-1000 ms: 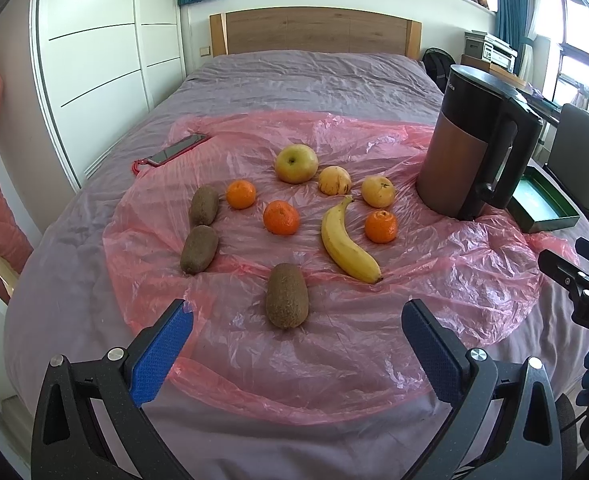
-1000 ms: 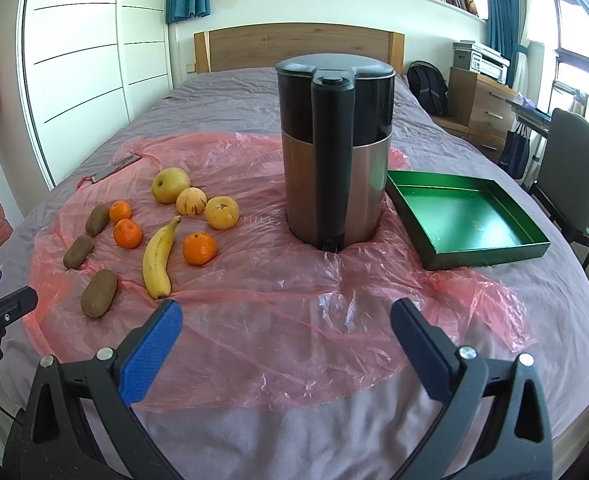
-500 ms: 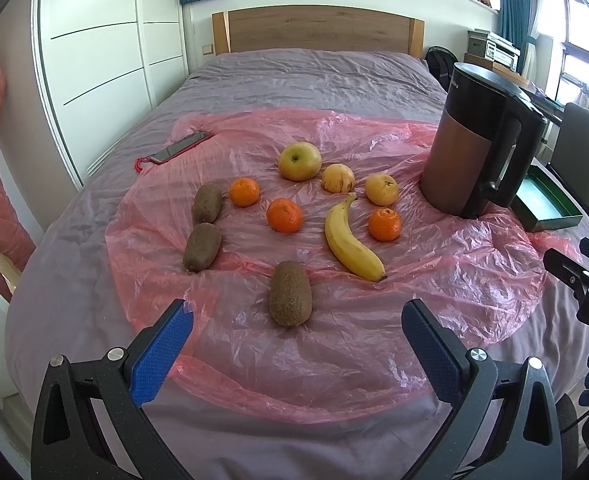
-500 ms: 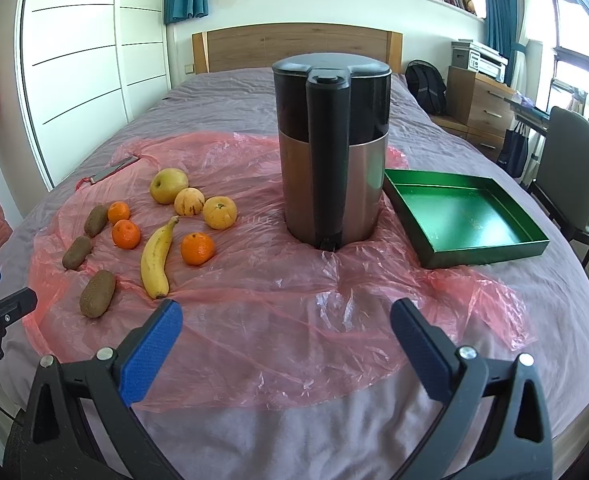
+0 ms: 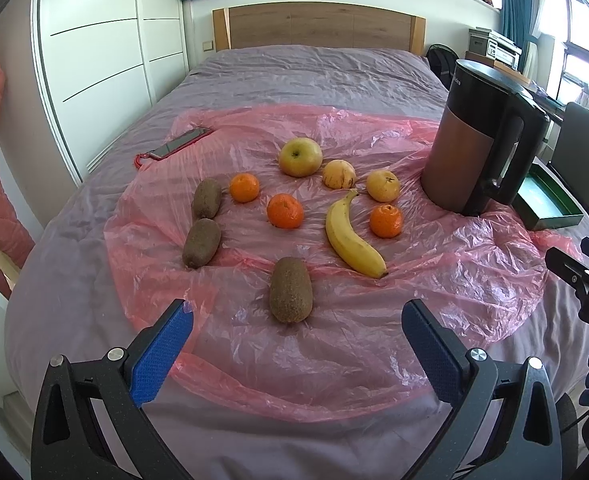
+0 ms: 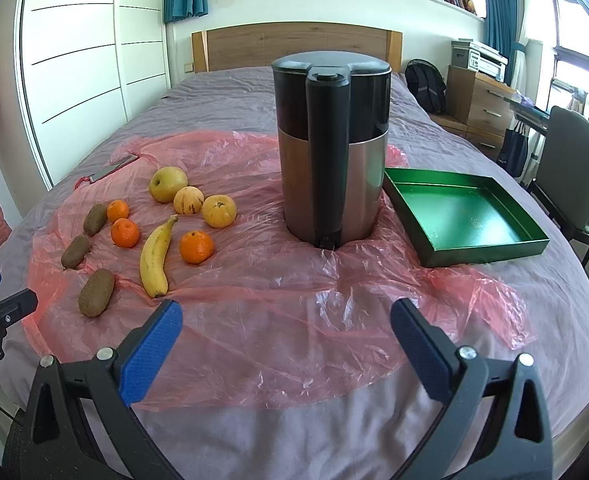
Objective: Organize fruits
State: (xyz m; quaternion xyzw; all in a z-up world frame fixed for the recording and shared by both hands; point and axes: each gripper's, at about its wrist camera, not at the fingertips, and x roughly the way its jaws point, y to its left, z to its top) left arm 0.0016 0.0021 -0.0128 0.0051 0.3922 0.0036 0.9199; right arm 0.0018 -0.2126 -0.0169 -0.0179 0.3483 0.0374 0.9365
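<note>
The fruit lies scattered on a pink plastic sheet [image 5: 434,280] spread over the bed [image 5: 314,76]: a banana [image 5: 352,236] near the middle, a yellow-green apple [image 5: 300,157] at its 11 o'clock, 2 pale round fruits [image 5: 339,174] just beside the apple, and 3 small oranges [image 5: 285,211] dotted around. 3 kiwis [image 5: 291,290] sit toward 9 and 6 o'clock of the group, the nearest one just ahead of the left tongs [image 5: 297,338], which hang wide open and hold nothing. At 3 o'clock of the fruit stands a black and copper kettle [image 6: 330,148], upright, handle toward the right tongs [image 6: 286,330], also spread wide and empty. A green tray [image 6: 490,254] rests at the kettle's 3 o'clock, and a phone [image 5: 180,142] lies at the sheet's 10 o'clock edge.
</note>
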